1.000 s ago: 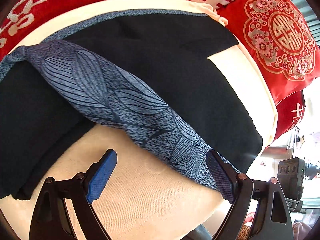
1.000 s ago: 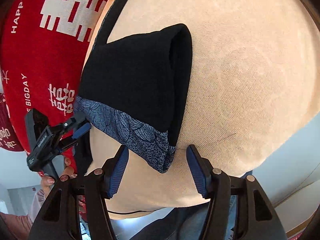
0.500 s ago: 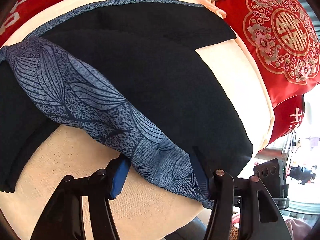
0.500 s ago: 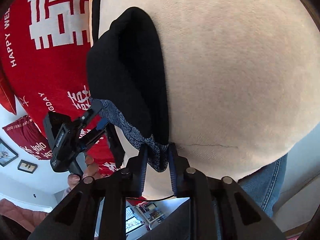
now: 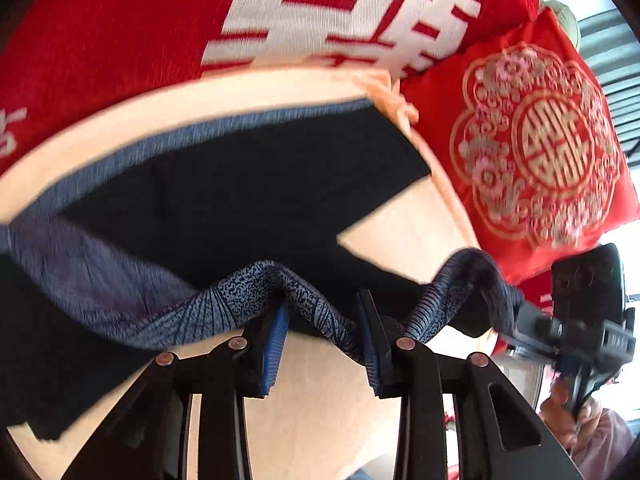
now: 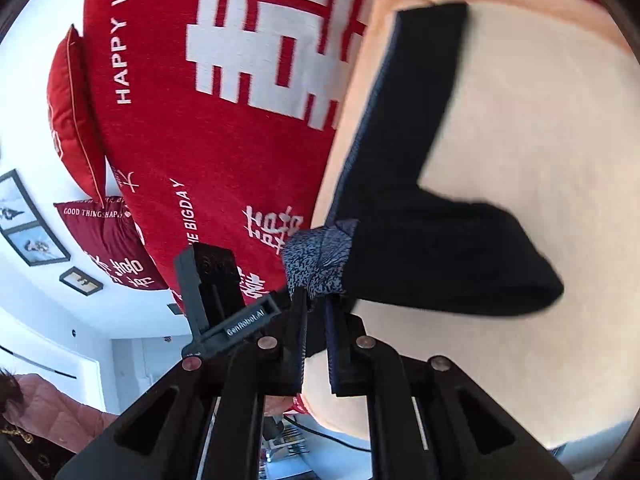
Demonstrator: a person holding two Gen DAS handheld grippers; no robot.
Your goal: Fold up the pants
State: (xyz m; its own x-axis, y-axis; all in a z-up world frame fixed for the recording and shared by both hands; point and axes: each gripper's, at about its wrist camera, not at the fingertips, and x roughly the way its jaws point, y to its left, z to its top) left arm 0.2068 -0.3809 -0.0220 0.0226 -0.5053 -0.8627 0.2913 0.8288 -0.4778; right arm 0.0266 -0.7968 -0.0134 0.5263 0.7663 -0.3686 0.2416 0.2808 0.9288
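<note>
Black pants (image 5: 224, 200), blue patterned waistband (image 5: 120, 300) bunched, lifted.

the pants (image 5: 240, 200) are black with a blue leaf-veined, speckled waistband (image 5: 312, 304), lying on a cream cushion (image 5: 328, 400) against red pillows, one with white characters (image 5: 352, 8), one with a gold floral medallion (image 5: 548, 148).
</note>
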